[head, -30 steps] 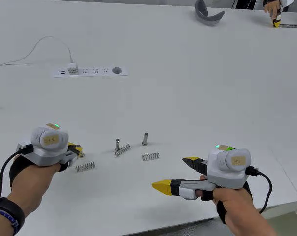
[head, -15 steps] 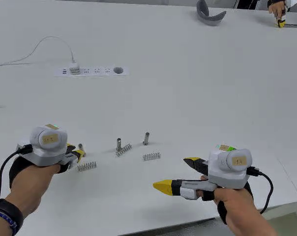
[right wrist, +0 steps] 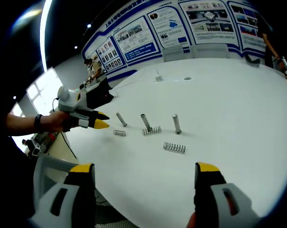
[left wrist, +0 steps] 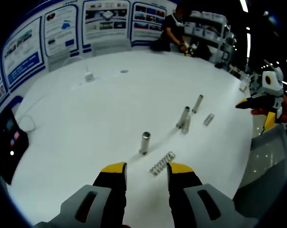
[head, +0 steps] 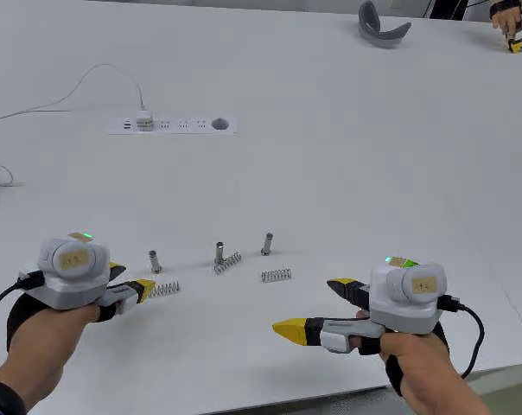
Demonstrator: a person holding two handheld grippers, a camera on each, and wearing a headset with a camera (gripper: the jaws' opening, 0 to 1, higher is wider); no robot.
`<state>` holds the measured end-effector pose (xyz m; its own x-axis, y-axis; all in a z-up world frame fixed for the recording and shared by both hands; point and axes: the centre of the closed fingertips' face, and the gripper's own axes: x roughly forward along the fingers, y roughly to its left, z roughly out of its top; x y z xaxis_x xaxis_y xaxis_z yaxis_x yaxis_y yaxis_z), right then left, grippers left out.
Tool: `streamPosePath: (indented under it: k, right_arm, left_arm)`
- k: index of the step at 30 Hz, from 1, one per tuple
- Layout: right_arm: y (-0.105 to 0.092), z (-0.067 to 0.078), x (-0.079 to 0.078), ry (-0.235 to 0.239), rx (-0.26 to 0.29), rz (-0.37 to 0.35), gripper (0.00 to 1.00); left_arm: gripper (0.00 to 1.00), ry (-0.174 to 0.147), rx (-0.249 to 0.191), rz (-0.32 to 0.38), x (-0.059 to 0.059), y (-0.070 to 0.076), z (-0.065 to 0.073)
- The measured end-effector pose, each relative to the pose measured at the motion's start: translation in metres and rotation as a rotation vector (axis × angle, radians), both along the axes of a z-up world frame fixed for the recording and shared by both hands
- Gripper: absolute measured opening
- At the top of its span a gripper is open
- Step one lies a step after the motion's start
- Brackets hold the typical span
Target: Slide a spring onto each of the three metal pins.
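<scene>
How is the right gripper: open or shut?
Open: the right gripper has its yellow tips wide apart, holding nothing.

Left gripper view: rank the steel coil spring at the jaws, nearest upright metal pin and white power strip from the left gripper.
1. Steel coil spring, at the jaw tips.
2. Upright metal pin, just beyond, left.
3. White power strip, far back, left.

Three metal pins upright, three springs loose beside them.
Left pin [head: 155,261], middle pin [head: 219,252] and right pin [head: 267,243] stood bare in a row; left spring [head: 164,289] and right spring [head: 276,275] lay flat nearby, middle spring [head: 228,262] touched middle pin.
</scene>
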<state>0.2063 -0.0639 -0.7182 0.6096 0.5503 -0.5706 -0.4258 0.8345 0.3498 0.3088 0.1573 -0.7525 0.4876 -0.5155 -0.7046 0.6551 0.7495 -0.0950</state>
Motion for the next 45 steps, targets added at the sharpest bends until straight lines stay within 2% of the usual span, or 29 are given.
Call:
streamPosePath:
  k: [8,15,18,24,32,35,45]
  right_arm:
    - [0.006,-0.001,0.001,-0.003,-0.009,0.029,0.88]
    - [0.011,-0.002,0.004,-0.005,-0.016,0.050,0.88]
    - [0.013,-0.004,0.004,-0.003,-0.019,0.058,0.88]
    - [0.018,-0.006,0.004,0.003,-0.025,0.076,0.88]
    - [0.024,-0.009,0.003,0.009,-0.037,0.100,0.89]
    - [0.026,-0.009,0.003,0.010,-0.039,0.107,0.89]
    - [0.028,-0.009,0.003,0.011,-0.045,0.119,0.89]
  left_arm:
    - [0.42,-0.005,-0.004,-0.005,-0.015,0.013,0.002]
    - [0.49,-0.019,-0.035,0.010,-0.021,0.023,0.008]
    - [0.52,-0.026,-0.068,-0.002,-0.026,0.023,0.012]
    - [0.59,-0.032,-0.087,-0.010,-0.039,0.029,0.019]
    - [0.66,-0.015,-0.095,-0.001,-0.046,0.043,0.017]
    - [0.67,-0.022,-0.100,-0.001,-0.048,0.045,0.018]
    - [0.68,-0.019,-0.093,-0.016,-0.052,0.045,0.014]
